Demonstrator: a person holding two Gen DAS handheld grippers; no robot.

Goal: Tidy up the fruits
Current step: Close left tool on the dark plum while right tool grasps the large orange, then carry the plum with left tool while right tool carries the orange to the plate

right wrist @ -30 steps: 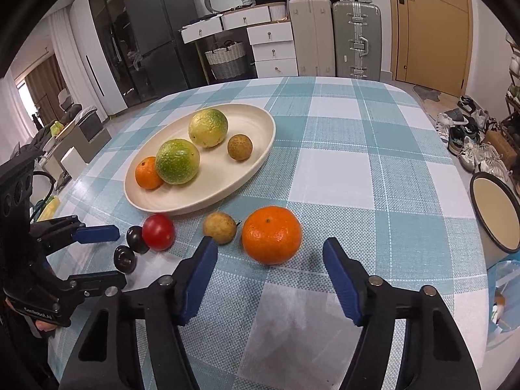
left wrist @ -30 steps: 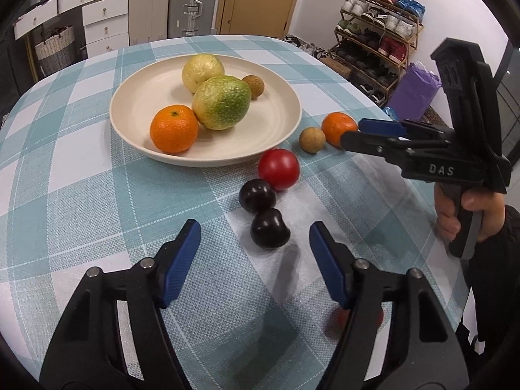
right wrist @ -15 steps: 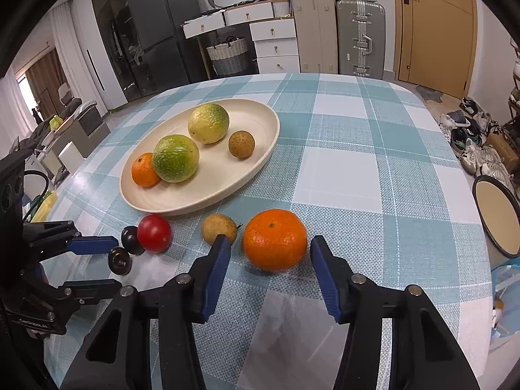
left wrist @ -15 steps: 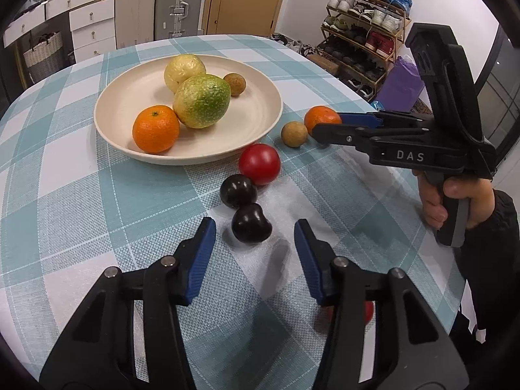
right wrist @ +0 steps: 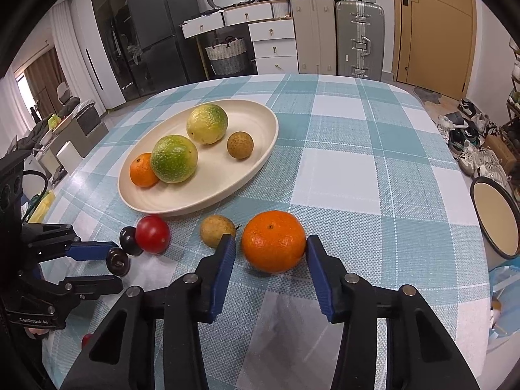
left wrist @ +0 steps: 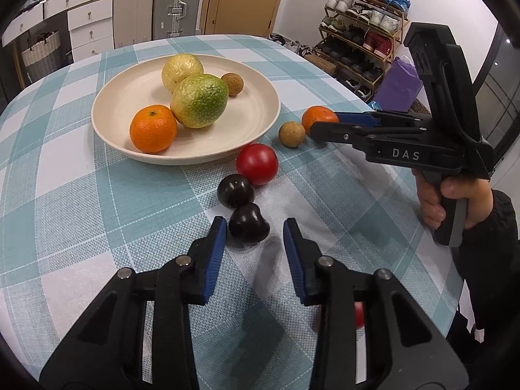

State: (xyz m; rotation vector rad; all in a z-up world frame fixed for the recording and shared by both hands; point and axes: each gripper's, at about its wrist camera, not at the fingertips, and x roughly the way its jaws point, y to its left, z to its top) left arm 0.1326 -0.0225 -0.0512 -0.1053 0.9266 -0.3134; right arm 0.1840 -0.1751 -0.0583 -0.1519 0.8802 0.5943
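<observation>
Loose orange (right wrist: 273, 241), near the table's (right wrist: 341, 169) front edge just outside the plate (right wrist: 260, 159): your right gripper (right wrist: 268, 253) has narrowed from a wide span and its jaws are closing around the fruit; one pad seems to touch, the other stands just off. Dark fruit (left wrist: 248, 227), toward the same edge: your left gripper (left wrist: 253, 237) has likewise narrowed, jaws closing, a gap showing on one side. Both grasps look imminent; the plate is the likely destination. Only the left view shows your right hand (left wrist: 455, 195); only the right view shows the orange's contact side.
</observation>
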